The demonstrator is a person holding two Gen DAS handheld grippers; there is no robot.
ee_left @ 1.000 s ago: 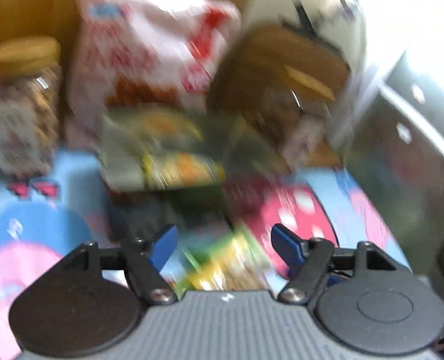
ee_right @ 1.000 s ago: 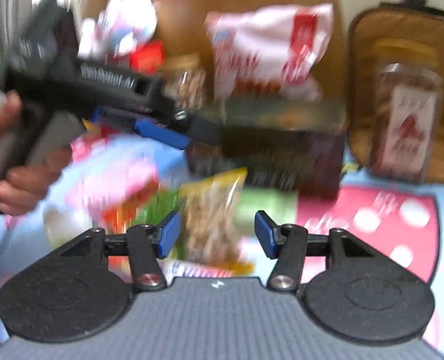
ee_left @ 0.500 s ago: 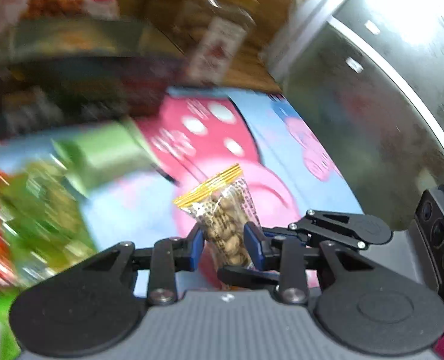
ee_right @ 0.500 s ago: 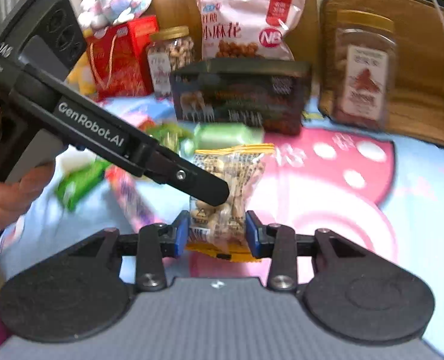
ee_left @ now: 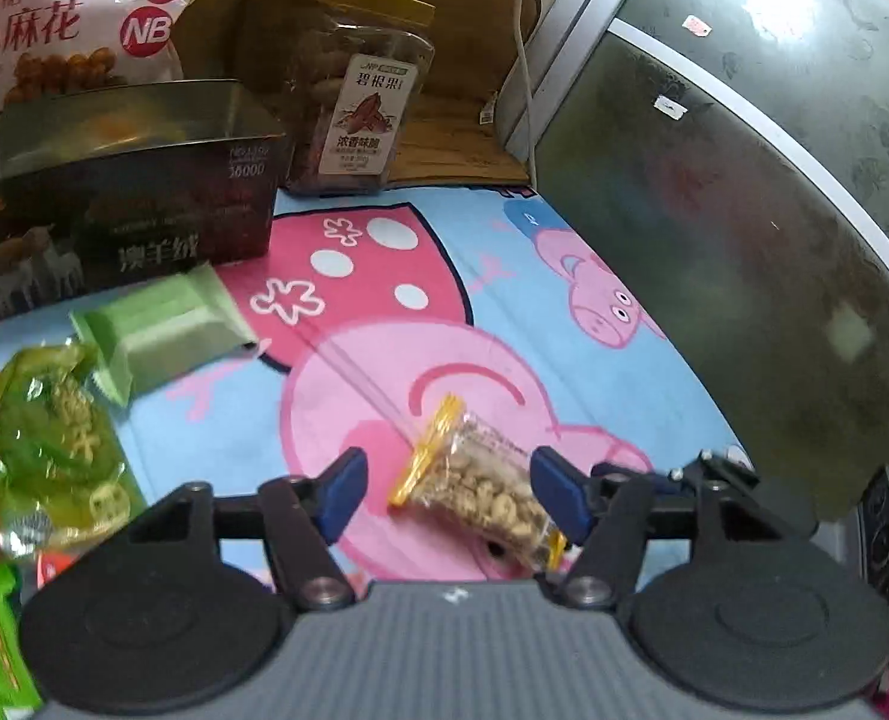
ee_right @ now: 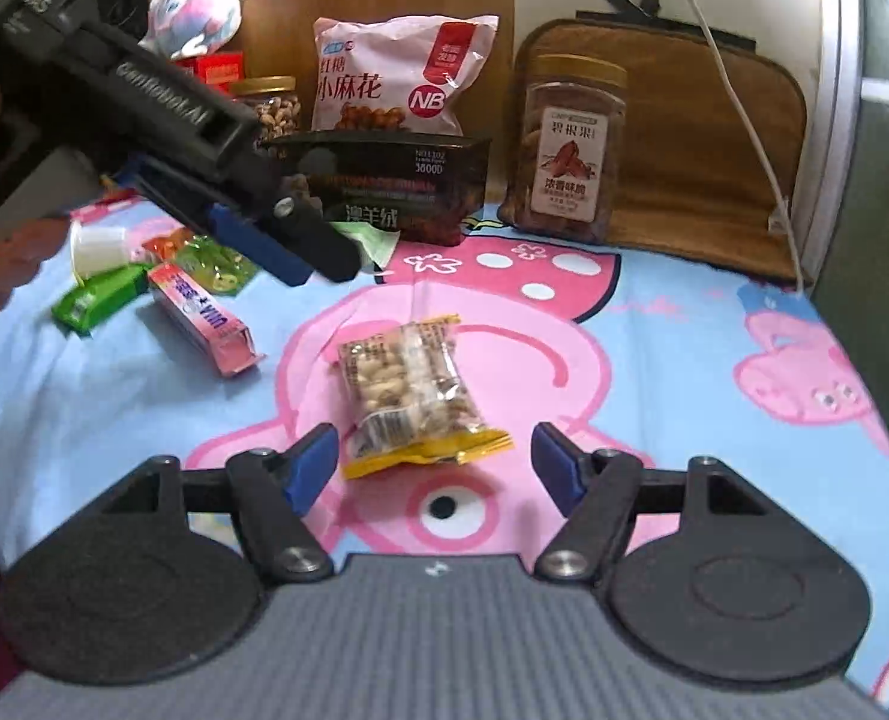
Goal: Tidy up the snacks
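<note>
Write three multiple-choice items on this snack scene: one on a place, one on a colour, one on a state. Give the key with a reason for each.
1. Where does the peanut packet lie?
A. on the cartoon sheet
B. on top of the dark box
C. inside the pecan jar

2. What colour are the packet's sealed ends?
A. blue
B. yellow
C. white

3. How does the right gripper stand to the packet?
A. shut on it
B. open, pads clear of it
C. lifting it off the sheet

Key: 1 A, the packet rests flat on the pink figure printed on the sheet. 2 B, both crimped ends are yellow. 3 B, each blue pad stands apart from the packet; the jaws have just been opening.
</note>
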